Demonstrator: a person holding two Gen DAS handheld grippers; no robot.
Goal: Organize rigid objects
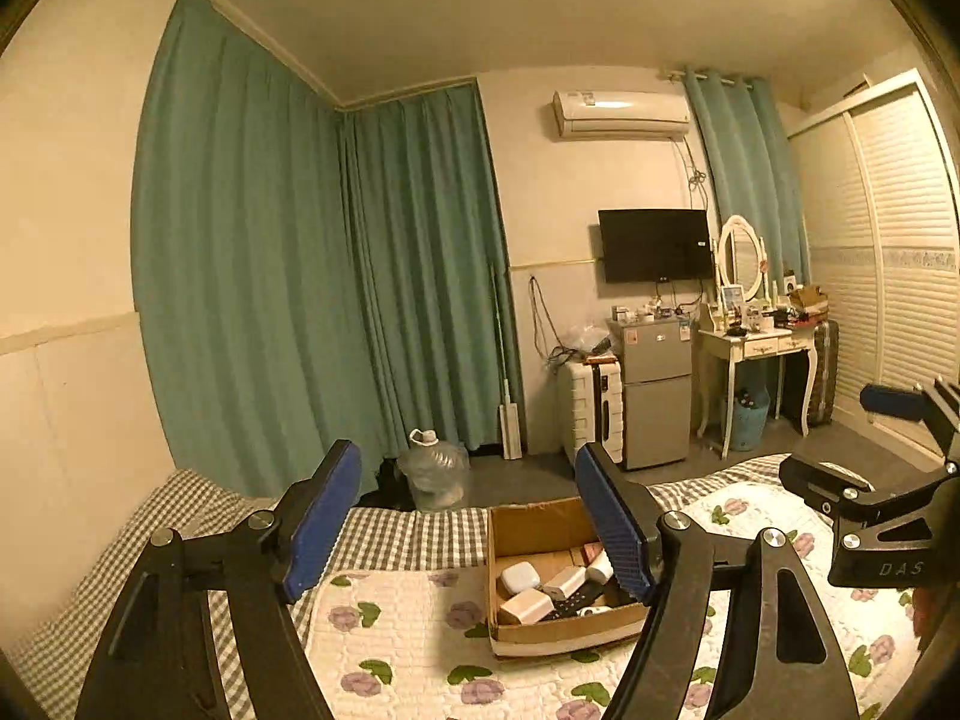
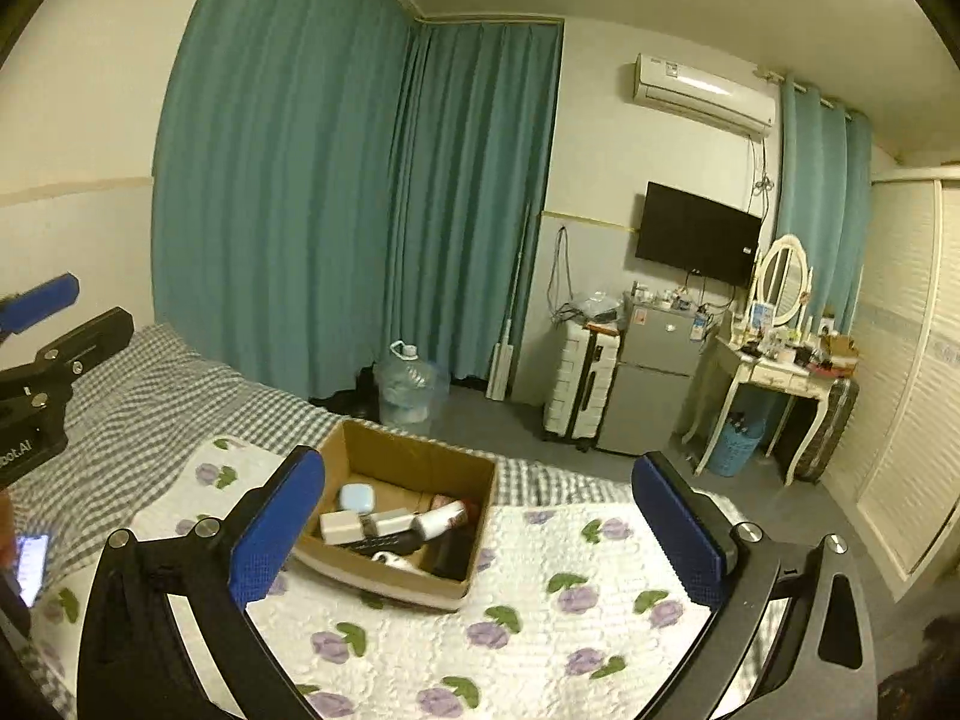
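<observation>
An open cardboard box sits on the flowered quilt of a bed. It holds several small rigid items: white chargers, a pale case, a black remote and a white-and-red tube. My left gripper is open and empty, held above the bed just before the box. My right gripper is open and empty, held above the quilt near the box. Each gripper shows at the edge of the other's view.
A grey checked sheet covers the bed's far side. On the floor beyond stand a water jug, a white suitcase, a small fridge and a dressing table. A lit phone shows at left.
</observation>
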